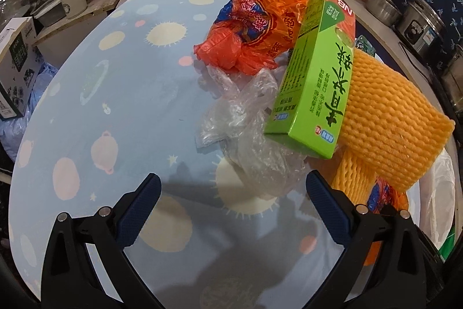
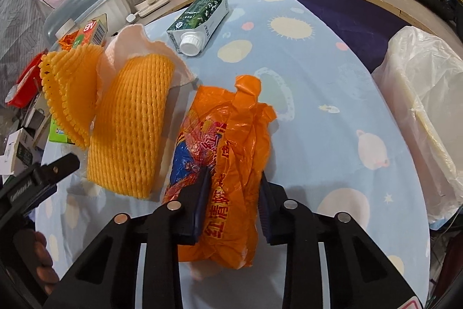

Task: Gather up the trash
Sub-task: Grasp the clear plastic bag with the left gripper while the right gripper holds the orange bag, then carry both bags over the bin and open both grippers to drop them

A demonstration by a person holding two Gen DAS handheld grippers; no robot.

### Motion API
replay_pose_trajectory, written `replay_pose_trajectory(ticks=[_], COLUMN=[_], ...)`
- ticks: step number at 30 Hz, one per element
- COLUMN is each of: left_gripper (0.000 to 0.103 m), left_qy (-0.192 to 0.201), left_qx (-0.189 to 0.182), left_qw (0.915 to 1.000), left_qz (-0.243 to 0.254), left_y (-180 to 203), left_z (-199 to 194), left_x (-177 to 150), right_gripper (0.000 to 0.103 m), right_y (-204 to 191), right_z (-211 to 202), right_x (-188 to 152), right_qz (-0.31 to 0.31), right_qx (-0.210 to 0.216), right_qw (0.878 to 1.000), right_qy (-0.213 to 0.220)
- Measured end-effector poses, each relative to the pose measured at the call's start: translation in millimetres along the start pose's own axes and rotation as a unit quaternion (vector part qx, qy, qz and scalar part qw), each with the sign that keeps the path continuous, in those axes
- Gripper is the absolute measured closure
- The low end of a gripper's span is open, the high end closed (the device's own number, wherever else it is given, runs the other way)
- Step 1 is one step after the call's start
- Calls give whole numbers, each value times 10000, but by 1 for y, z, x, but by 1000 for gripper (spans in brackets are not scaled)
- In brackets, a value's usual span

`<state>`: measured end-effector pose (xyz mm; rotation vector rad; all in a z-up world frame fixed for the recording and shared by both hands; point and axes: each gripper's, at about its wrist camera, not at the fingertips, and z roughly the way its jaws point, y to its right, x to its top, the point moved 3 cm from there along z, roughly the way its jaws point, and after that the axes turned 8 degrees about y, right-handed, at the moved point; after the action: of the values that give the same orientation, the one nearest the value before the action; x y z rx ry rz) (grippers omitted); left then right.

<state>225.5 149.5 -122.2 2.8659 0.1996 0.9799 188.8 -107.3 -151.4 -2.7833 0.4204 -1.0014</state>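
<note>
Left wrist view: your left gripper [image 1: 233, 187] hangs over the blue patterned table [image 1: 121, 94] with its 2 jaws spread wide and nothing between them. Crumpled clear plastic [image 1: 246, 123] lies just beyond the jaws. Past that plastic, toward the right jaw's side, a green carton [image 1: 315, 77] leans on orange foam netting [image 1: 387, 112]. A crumpled orange bag [image 1: 260, 19] lies beyond the carton.

Right wrist view: your right gripper [image 2: 234, 187] has both pads pressed into a second orange plastic bag [image 2: 228, 152], which lies flat on the table. Left of this bag lies the foam netting, beyond it a toppled milk carton [image 2: 199, 19], and to its right a white-lined bin [image 2: 425, 94].
</note>
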Motion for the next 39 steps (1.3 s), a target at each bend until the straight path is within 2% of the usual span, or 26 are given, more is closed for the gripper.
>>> replay_pose_trajectory(ticks=[2, 4, 6, 7, 9, 12, 19, 27, 33, 39], left_gripper=[9, 21, 46, 51, 77, 90, 95, 95, 95, 95], left_qy=[49, 50, -48, -89, -132, -110, 124, 405, 619, 759], left_qx=[-28, -75, -170, -219, -303, -330, -184, -279, -615, -1006], left_qw=[10000, 9999, 9998, 9997, 9994, 9994, 9997, 9988, 9958, 9897], left_qz=[10, 67, 113, 108, 58, 45, 55, 67, 266, 683], left_y=[2, 5, 6, 6, 3, 0, -16, -25, -6, 38], left_z=[5, 10, 15, 15, 14, 6, -33, -92, -131, -157], left_x=[4, 5, 5, 4, 1, -3, -13, -24, -28, -36], right_gripper=[77, 77, 77, 78, 78, 79, 79, 79, 79, 79], right_y=[3, 5, 7, 7, 7, 8, 8, 16, 28, 52], right_z=[-1, -3, -6, -8, -12, -21, -50, -98, -134, -165], right_x=[0, 0, 0, 0, -1, -2, -8, -12, -15, -11], right_qz=[26, 47, 33, 19, -23, -86, -168, -107, -24, 137], right_qx=[-14, -34, -60, -67, -68, -86, -44, 10, 22, -105], right_qw=[10000, 10000, 10000, 10000, 9999, 9998, 9993, 9973, 9945, 9903], right_qy=[-16, -13, 17, 34, 74, 140, 341, 725, 1048, 1380])
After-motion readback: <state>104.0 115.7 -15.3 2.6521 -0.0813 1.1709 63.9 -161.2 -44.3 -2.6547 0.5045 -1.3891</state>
